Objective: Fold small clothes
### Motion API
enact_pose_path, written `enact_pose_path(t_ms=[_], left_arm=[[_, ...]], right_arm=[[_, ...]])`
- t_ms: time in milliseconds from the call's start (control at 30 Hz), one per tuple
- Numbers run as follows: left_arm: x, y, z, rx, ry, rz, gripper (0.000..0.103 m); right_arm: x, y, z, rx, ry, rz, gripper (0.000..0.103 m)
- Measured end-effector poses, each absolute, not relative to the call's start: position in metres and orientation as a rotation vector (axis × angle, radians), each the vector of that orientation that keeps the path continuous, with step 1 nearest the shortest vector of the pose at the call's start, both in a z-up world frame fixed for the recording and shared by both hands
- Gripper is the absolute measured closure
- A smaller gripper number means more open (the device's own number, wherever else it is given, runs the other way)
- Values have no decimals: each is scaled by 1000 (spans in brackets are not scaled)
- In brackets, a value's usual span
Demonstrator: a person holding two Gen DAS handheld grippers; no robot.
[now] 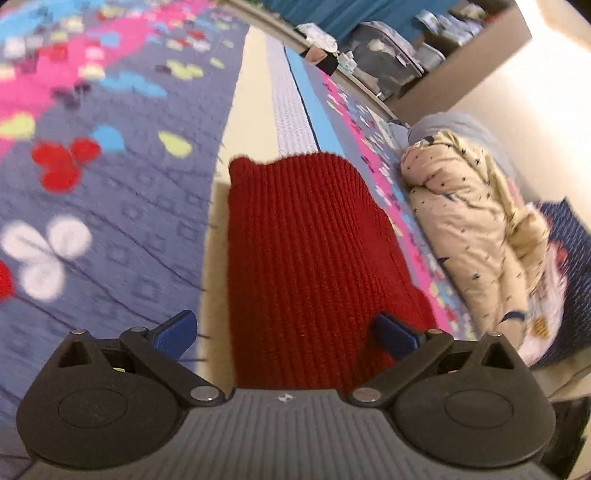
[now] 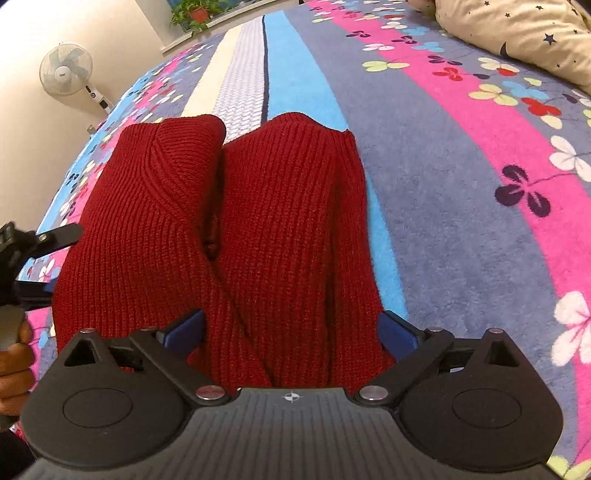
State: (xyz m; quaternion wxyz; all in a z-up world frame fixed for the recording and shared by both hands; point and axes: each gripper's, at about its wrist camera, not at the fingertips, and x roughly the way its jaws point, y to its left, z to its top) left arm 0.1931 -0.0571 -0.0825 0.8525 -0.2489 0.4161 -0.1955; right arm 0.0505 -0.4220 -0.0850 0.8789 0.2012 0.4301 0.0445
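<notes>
We see the dark red ribbed knit sweater folded on the flowered striped bedspread, long axis running away along the stripes; left gripper and right gripper fingers spread wide, pressing nothing.

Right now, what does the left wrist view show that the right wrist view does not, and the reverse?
Only the left wrist view shows the shelf of stored items and the left gripper from behind, jaws wide, nothing clamped. Only the right wrist view shows the standing fan, a potted plant, the right gripper open, and both folded-in sides of the garment. Both show the red knit sweater on the flowered blanket and a cream star-print quilt.
</notes>
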Motion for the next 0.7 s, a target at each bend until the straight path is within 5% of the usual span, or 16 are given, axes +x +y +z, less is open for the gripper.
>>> enact_pose_path(t_ms=[233,400,700], left_arm=[[217,-69,-115,-691,994,-479,4],[213,-75,-93,-560,945,-480,35],[204,-22,4,-363,723,-458,38]], right_arm=[[52,-418,-88,424,891,103,7],[53,-412,-82,444,852,138,45],[67,-365,-51,457,653,268,68]])
